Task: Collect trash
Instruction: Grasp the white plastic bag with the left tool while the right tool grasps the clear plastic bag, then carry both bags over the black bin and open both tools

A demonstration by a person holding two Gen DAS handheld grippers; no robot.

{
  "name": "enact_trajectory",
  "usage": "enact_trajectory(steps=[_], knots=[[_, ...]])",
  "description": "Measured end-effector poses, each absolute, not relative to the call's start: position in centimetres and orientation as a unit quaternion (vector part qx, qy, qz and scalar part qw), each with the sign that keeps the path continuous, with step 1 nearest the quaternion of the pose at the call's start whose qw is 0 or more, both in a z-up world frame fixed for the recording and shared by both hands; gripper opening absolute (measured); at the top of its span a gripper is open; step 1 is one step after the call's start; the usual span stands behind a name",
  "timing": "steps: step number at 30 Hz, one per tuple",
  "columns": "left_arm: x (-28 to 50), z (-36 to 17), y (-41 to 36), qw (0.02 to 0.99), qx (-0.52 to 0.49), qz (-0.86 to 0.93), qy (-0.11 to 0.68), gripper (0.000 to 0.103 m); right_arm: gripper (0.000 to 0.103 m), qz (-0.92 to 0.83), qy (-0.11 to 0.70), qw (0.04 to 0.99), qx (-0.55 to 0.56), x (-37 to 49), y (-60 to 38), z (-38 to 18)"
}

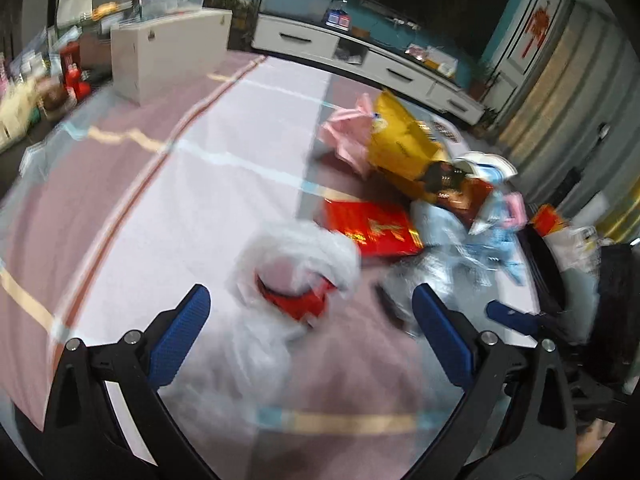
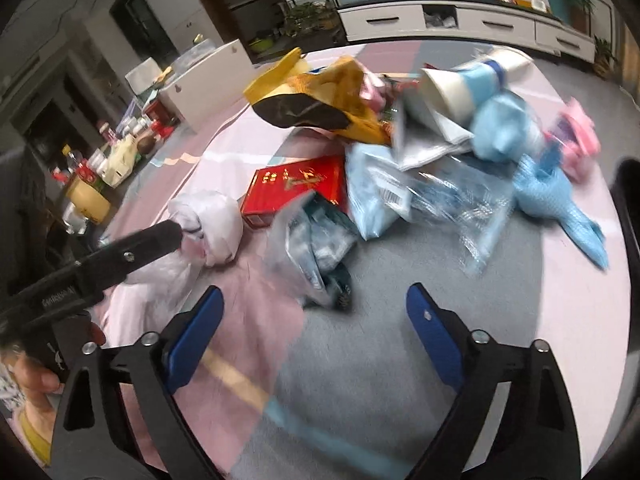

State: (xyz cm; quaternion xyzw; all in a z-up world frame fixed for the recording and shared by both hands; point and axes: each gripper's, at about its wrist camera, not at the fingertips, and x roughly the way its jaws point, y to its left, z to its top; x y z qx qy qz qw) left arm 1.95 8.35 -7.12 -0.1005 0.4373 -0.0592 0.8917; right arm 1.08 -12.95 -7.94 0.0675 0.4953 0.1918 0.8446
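A heap of trash lies on a pink and grey mat (image 2: 360, 360). In the left wrist view my left gripper (image 1: 312, 300) stands open over a crumpled white plastic bag (image 1: 296, 256) with something red inside; the blue pads are on either side of it and do not press it. Behind it lies a red box (image 1: 372, 228). In the right wrist view my right gripper (image 2: 314, 294) is open just short of a clear plastic bag (image 2: 312, 248) with dark contents. The white bag (image 2: 212, 216) and red box (image 2: 296, 188) show there too, with a left gripper finger (image 2: 152, 240) at the bag.
Further back are a yellow bag (image 2: 320, 96), a paper cup (image 2: 460, 80), blue cloth (image 2: 560, 200) and pink wrappers (image 2: 576, 136). A white box (image 1: 168, 52) and bottles (image 2: 84, 172) stand left of the mat. A white TV cabinet (image 2: 460, 20) runs along the far wall.
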Motion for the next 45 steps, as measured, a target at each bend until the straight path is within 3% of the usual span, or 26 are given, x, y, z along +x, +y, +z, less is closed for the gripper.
enact_trajectory(steps=[6, 8, 10, 11, 13, 16, 26, 36, 45], knots=[[4.3, -8.5, 8.2, 0.882, -0.094, -0.048, 0.459, 0.099, 0.055, 0.188, 0.501, 0.843, 0.058, 3.6, -11.2, -10.1], [4.6, -9.0, 8.3, 0.879, -0.093, -0.043, 0.466, 0.089, 0.052, 0.193, 0.496, 0.844, 0.066, 3.6, -11.4, -10.2], [4.6, -9.4, 8.6, 0.875, -0.097, -0.043, 0.473, 0.063, 0.048, 0.197, 0.491, 0.846, 0.066, 3.3, -11.6, -9.9], [4.5, -9.5, 8.7, 0.874, -0.100, -0.045, 0.474, 0.058, 0.047, 0.200, 0.492, 0.844, 0.072, 3.1, -11.7, -9.8], [4.1, -9.3, 9.0, 0.874, -0.108, -0.049, 0.472, 0.038, 0.045, 0.210, 0.493, 0.840, 0.086, 2.7, -12.3, -9.6], [3.2, -8.4, 9.0, 0.877, -0.109, -0.056, 0.465, 0.031, 0.045, 0.227, 0.490, 0.835, 0.107, 1.6, -13.5, -8.7], [0.9, -2.4, 3.9, 0.893, -0.073, -0.150, 0.418, 0.031, 0.045, 0.164, 0.414, 0.883, 0.146, -1.8, -22.6, -3.4], [3.2, 0.8, -11.8, 0.862, -0.017, -0.315, 0.396, 0.034, 0.045, -0.003, 0.356, 0.903, 0.241, -4.6, -37.1, -3.2], [6.7, 0.2, -25.8, 0.826, 0.024, -0.389, 0.408, 0.036, 0.046, -0.063, 0.349, 0.897, 0.265, -4.5, -42.6, -4.9]])
